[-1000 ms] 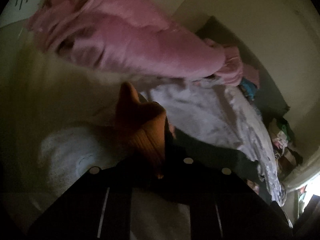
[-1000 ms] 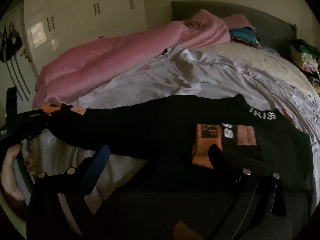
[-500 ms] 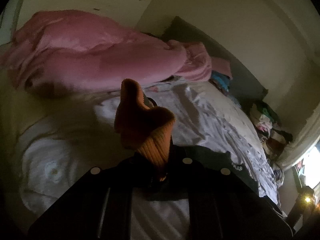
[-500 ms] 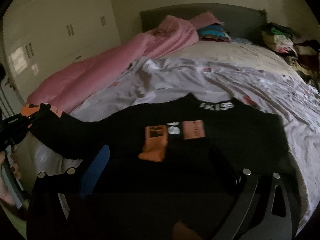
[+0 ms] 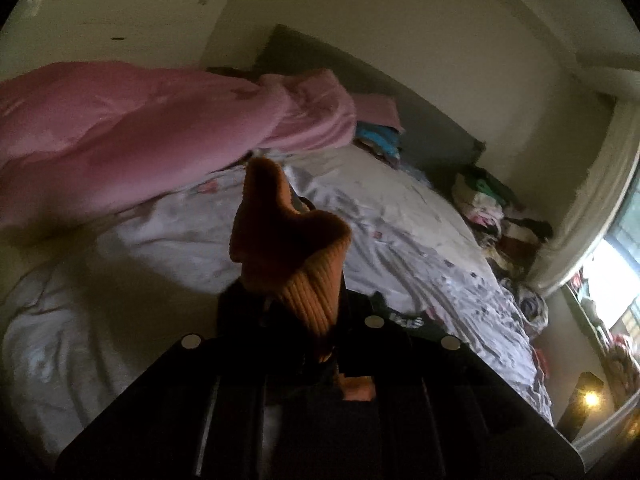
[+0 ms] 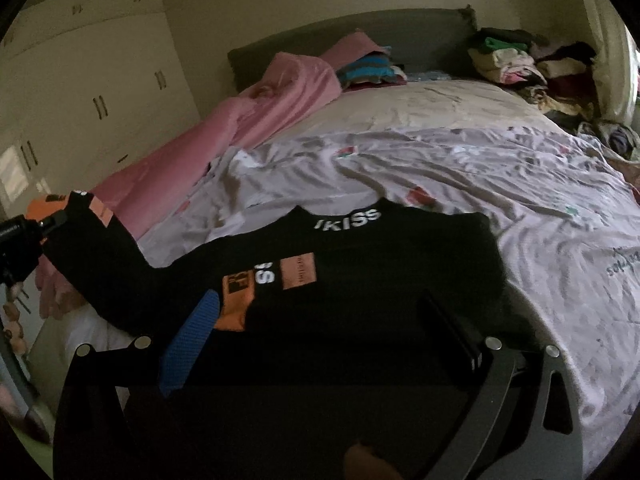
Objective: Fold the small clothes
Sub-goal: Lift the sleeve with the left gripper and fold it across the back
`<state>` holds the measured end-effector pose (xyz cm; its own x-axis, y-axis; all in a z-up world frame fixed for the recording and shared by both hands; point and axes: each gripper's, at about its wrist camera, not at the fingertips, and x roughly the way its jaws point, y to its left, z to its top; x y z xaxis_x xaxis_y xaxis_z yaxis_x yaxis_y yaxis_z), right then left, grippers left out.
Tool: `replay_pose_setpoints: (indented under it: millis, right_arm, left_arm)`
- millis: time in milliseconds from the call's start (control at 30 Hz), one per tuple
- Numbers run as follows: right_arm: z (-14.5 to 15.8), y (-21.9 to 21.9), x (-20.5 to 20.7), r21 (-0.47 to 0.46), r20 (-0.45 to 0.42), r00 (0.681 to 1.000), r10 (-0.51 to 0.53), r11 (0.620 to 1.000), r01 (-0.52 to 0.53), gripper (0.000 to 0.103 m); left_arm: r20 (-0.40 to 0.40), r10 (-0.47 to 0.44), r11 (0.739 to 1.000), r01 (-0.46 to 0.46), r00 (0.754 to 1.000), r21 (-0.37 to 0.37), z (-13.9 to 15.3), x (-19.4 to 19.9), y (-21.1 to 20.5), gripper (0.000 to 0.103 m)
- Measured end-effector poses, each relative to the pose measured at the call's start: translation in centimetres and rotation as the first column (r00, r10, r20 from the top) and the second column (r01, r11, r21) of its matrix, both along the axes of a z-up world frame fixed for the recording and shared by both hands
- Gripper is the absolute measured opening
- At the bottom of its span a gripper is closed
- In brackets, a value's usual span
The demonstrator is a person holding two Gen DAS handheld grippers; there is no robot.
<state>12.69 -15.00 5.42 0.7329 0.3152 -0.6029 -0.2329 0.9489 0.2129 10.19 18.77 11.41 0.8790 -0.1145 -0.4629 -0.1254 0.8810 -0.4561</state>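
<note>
A black sweater (image 6: 360,264) with orange patches and white letters lies spread on the bed. One sleeve is folded across its chest. My left gripper (image 5: 296,300) is shut on the orange ribbed cuff (image 5: 292,252) of the other sleeve and holds it up off the bed. In the right wrist view that gripper (image 6: 24,236) is at the far left with the sleeve (image 6: 104,268) stretched toward it. My right gripper (image 6: 320,320) is open and empty, hovering low over the sweater's hem.
A pink duvet (image 6: 224,136) lies along the left side of the bed. A wrinkled pale sheet (image 6: 500,184) covers the mattress. Piles of clothes (image 6: 520,64) sit by the grey headboard (image 6: 400,36). White wardrobes (image 6: 92,96) stand at the left.
My left gripper has lifted the sleeve cuff and swung toward the sweater body. The right gripper has shifted left, so the sweater sits more centred in its view.
</note>
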Motion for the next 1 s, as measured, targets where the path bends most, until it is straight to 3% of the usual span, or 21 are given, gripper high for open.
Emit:
replay_pose_setpoints:
  millis: [333,567,1000]
  right_arm:
    - [0.4,-3.9,-0.2,0.037,0.009,0.998,-0.067,0.997,0.066,0.098]
    - [0.4,-6.9,-0.3,0.055,0.008,0.992,-0.126,0.991,0.125,0.098]
    - [0.1,-11.7,-0.9,0.051,0.011,0.968,-0.249,0.967,0.249,0.098]
  left_arm:
    - [0.004,-0.137,0.990,0.137,0.991,0.029,0.9,2.9,-6.4,0.004]
    - [-0.010,-0.229,0.972,0.229,0.973,0.052,0.1,4.5,-10.5,0.004]
    - [-0.137,-0.381,0.918,0.391,0.914,0.059,-5.1,7.6,-17.1,0.004]
